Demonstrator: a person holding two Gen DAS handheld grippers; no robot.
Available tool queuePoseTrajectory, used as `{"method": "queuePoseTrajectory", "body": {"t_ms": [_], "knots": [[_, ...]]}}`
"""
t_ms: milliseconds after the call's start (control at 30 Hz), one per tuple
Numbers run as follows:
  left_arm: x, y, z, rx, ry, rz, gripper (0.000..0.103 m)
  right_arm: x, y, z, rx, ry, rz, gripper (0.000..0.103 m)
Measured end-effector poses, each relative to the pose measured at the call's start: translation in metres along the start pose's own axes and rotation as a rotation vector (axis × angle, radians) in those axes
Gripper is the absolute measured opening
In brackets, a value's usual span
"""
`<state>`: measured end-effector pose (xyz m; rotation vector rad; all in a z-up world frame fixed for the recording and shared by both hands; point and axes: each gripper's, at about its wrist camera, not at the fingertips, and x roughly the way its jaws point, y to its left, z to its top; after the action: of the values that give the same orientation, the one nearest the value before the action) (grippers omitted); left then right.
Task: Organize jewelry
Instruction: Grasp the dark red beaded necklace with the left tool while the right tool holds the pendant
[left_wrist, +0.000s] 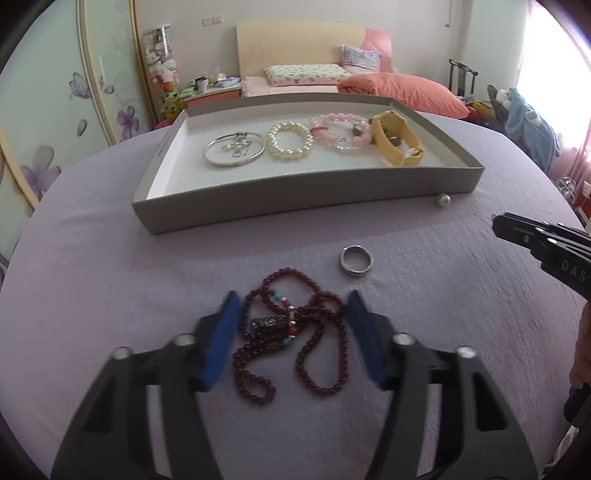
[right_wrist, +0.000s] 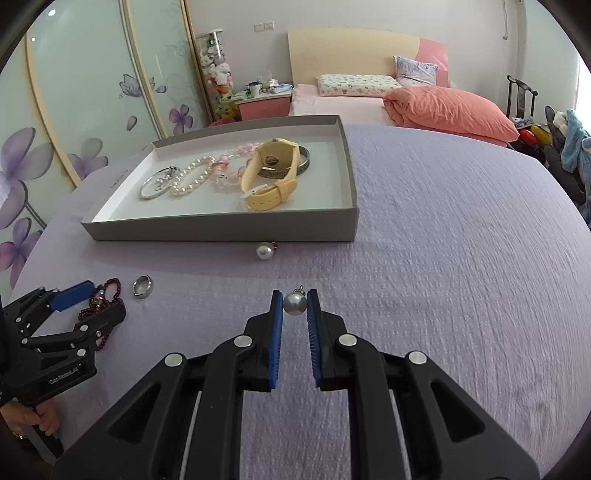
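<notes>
A flat gray box (right_wrist: 221, 232) with a white inside sits on a purple cloth (right_wrist: 443, 258) that covers the table. The box has no lid on it.

Inside the box, things lie in a row. At the left is a silver bangle (left_wrist: 233, 148) with a small shiny chain piece inside its ring. Next to it is a white pearl bracelet (left_wrist: 290, 140). Then comes a pink bead bracelet (left_wrist: 340, 133). At the right end is a yellow watch (right_wrist: 267, 173), and a dark metal bangle (right_wrist: 291, 166) lies under and behind it. The right part of the box is bare.

Some things are out on the cloth. A pearl earring (right_wrist: 265, 251) lies just in front of the box wall. A silver ring (left_wrist: 356, 261) lies near a dark red bead necklace (left_wrist: 291, 332), which is all bunched up.

The left claw (left_wrist: 291, 312) is partly open, with one blue pad on each side of the red necklace. The pads do not seem to press on it.

The right claw (right_wrist: 294, 302) is clenched on another pearl earring (right_wrist: 294, 303). The pearl sits right between the blue tips, close to the cloth.

A hand (right_wrist: 37, 417) holds the left claw's handle.
</notes>
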<state>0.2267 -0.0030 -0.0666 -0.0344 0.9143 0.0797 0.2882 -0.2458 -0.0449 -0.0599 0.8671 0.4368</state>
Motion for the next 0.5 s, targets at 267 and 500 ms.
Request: {"method": "queuePoseTrajectory", "body": {"t_ms": [267,500], "knots": [[-0.006,0.001,-0.003,0.023,-0.005,-0.054,0.009,-0.005,0.009,0.001,-0.008,-0.01,0.024,0.014],[-0.034,0.019,-0.002,0.002,-0.06,-0.118,0.008,-0.018,0.015,0.007,-0.013,-0.045,0.041,0.014]]}}
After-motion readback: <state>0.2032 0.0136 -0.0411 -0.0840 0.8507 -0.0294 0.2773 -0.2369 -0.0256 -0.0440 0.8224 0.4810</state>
